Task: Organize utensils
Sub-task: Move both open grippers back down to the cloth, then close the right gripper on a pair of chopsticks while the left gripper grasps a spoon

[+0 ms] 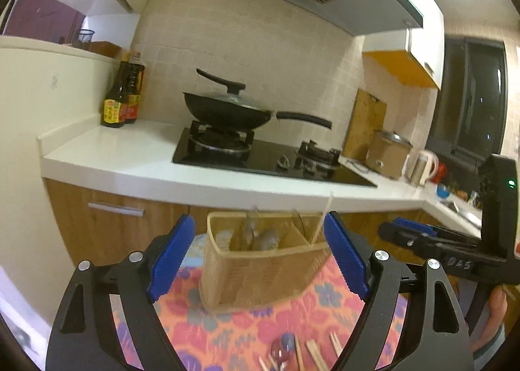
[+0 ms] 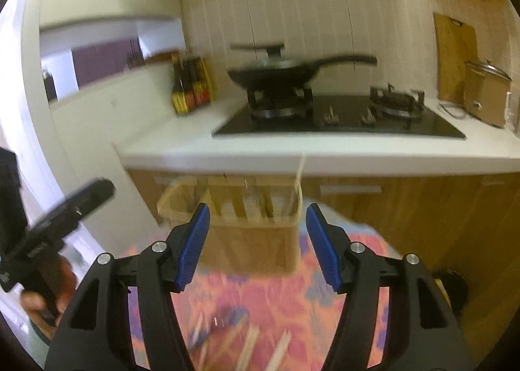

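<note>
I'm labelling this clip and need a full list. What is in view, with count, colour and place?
basket: one, tan, on the cloth, dividers inside
chopstick: one, pale, upright in the basket
cloth: one, pink floral
loose chopsticks: several, pale, near edge of the cloth
spoon: one, blurred, beside them
wok: one, black, lidded, on the stove
bottles: two, dark, counter corner
left gripper: open
right gripper: open
</note>
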A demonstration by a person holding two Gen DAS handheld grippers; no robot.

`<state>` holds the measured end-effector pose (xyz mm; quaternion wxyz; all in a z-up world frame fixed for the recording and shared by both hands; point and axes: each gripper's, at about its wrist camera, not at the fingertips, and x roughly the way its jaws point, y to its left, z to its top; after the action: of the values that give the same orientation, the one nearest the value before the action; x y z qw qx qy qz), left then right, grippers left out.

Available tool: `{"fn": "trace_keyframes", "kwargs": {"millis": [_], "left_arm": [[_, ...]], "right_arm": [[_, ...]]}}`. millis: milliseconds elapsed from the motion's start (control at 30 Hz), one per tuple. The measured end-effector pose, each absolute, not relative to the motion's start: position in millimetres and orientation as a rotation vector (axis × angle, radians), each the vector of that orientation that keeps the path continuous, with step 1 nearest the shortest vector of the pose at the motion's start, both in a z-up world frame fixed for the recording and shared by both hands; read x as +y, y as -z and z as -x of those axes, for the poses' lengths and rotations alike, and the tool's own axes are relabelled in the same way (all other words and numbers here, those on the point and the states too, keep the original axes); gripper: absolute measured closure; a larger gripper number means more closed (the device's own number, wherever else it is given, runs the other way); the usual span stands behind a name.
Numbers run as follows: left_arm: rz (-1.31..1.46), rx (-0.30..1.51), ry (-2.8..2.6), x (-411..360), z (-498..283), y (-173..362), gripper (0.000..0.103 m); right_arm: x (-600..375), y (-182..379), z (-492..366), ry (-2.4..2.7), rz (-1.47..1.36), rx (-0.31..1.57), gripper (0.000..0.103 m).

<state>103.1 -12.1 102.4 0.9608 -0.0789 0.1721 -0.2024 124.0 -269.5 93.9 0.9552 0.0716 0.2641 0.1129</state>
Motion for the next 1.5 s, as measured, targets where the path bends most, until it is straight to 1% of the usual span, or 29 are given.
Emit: {"fn": "trace_keyframes", "kwargs": {"millis": [200, 300, 500, 600, 633, 667, 733, 833, 900, 967, 1000, 1033, 1133, 1200, 1233, 1333, 1400, 1500], "left_arm": [[0.090, 0.440, 0.357, -18.4, -75.4, -80.8, 0.023], [0.030, 0.484, 0.310, -21.3, -67.3, -66.4, 0.023], [0.005, 0.597, 0.345, -22.4, -58.0, -37.4, 0.023], [-0.025, 0.644, 0.354, -27.1, -58.2, -23.2, 0.023], [-0.040, 0.666, 0.364, -29.0, -58.3, -17.2, 0.023], [-0.047, 0.683, 0.369, -31.6, -58.1, -12.6, 0.023], [-0.063, 0.728, 0.388, -36.3, -59.5, -3.2, 0.027], [-0.104, 0.814, 0.436, -46.1, -63.3, 14.2, 0.032], [-0.146, 0.868, 0.455, -55.0, -67.5, 26.3, 0.041], [-0.165, 0.910, 0.475, -62.5, -73.2, 35.0, 0.045], [-0.174, 0.927, 0.480, -66.2, -75.5, 38.4, 0.052], [-0.185, 0.941, 0.491, -70.1, -77.2, 41.4, 0.056], [-0.235, 0.980, 0.503, -83.7, -84.5, 51.2, 0.063], [-0.251, 1.005, 0.506, -90.0, -90.1, 56.4, 0.075], [-0.258, 1.022, 0.505, -92.4, -93.0, 59.3, 0.077], [-0.255, 1.039, 0.507, -94.8, -97.4, 60.3, 0.078], [-0.249, 1.041, 0.501, -94.5, -98.8, 59.8, 0.084], [-0.250, 1.034, 0.499, -94.9, -97.6, 60.3, 0.087]], "right_arm": [[-269.1, -43.5, -105.6, -0.222, -0.154, 0.740, 0.046], [-272.9, -13.7, -97.4, -0.210, -0.189, 0.822, 0.046], [-279.9, 35.2, -90.7, -0.185, -0.259, 0.964, 0.047], [-283.2, 51.5, -86.7, -0.183, -0.282, 1.006, 0.061], [-282.6, 56.4, -85.8, -0.186, -0.283, 1.021, 0.070], [-281.2, 61.0, -85.0, -0.188, -0.278, 1.035, 0.073], [-276.7, 67.2, -82.9, -0.184, -0.256, 1.052, 0.077], [-267.3, 75.2, -80.6, -0.182, -0.223, 1.079, 0.077], [-263.1, 77.8, -79.9, -0.180, -0.206, 1.088, 0.078], [-256.1, 78.0, -78.3, -0.157, -0.154, 1.078, 0.078], [-252.5, 77.8, -78.0, -0.147, -0.129, 1.075, 0.078], [-251.1, 77.9, -78.1, -0.141, -0.116, 1.074, 0.079], [-244.8, 78.6, -78.3, -0.123, -0.067, 1.067, 0.081], [-242.9, 79.0, -78.5, -0.119, -0.051, 1.063, 0.082], [-242.3, 78.9, -78.2, -0.118, -0.045, 1.061, 0.084], [-242.3, 78.2, -77.3, -0.119, -0.047, 1.060, 0.089], [-243.0, 78.5, -78.2, -0.125, -0.048, 1.061, 0.090], [-242.2, 78.3, -77.9, -0.127, -0.036, 1.057, 0.092]]}}
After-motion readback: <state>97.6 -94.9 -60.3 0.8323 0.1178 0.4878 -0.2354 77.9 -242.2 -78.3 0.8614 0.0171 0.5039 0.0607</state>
